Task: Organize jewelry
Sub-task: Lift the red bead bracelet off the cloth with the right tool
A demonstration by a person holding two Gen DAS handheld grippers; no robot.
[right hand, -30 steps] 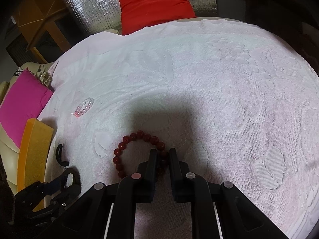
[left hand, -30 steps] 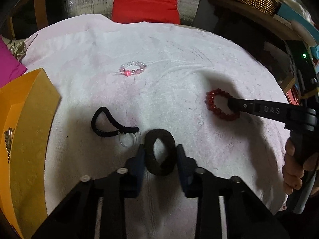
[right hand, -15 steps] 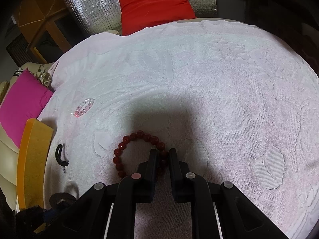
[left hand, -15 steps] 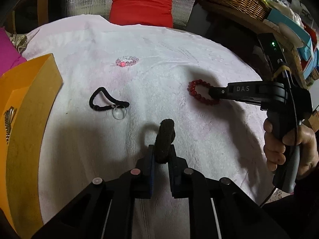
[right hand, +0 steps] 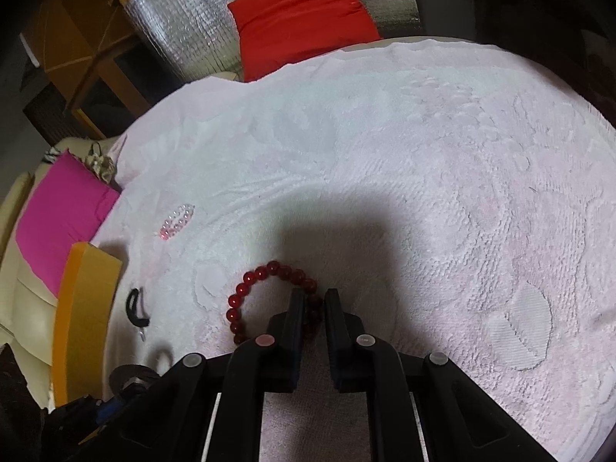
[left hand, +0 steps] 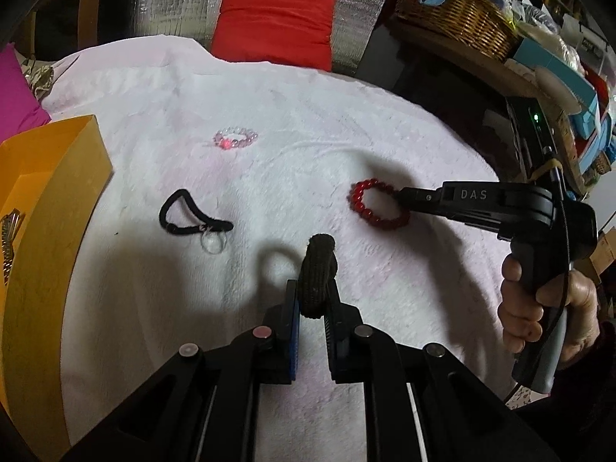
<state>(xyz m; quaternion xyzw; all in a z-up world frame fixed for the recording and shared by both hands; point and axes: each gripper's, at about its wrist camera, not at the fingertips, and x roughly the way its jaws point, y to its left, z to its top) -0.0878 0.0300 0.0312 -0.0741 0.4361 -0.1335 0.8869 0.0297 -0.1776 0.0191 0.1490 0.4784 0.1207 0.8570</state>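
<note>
A black fabric hair band (left hand: 319, 265) stands on edge above the white towel (left hand: 269, 115), and my left gripper (left hand: 313, 288) is shut on its lower part. The red bead bracelet (left hand: 362, 208) lies on the towel to the right. My right gripper (right hand: 311, 296) straddles its near beads (right hand: 246, 281) and its jaws are closing on them; it also shows from the side (left hand: 404, 198). A pale pink bead bracelet (left hand: 235, 139) lies farther back. A black cord with a clear ring (left hand: 192, 227) lies to the left. A yellow box (left hand: 50, 200) sits at the left edge.
A metal watch band (left hand: 7, 238) lies inside the yellow box. A red cushion (left hand: 273, 19) sits behind the towel, a pink one (left hand: 15, 96) at the far left. A wicker basket (left hand: 458, 19) and boxes crowd the right. A person's hand (left hand: 539, 308) holds the right gripper's handle.
My left gripper closed on the black band, which lay flat between its open fingers, and raised it on edge off the towel. The right gripper stayed at the red bracelet.
</note>
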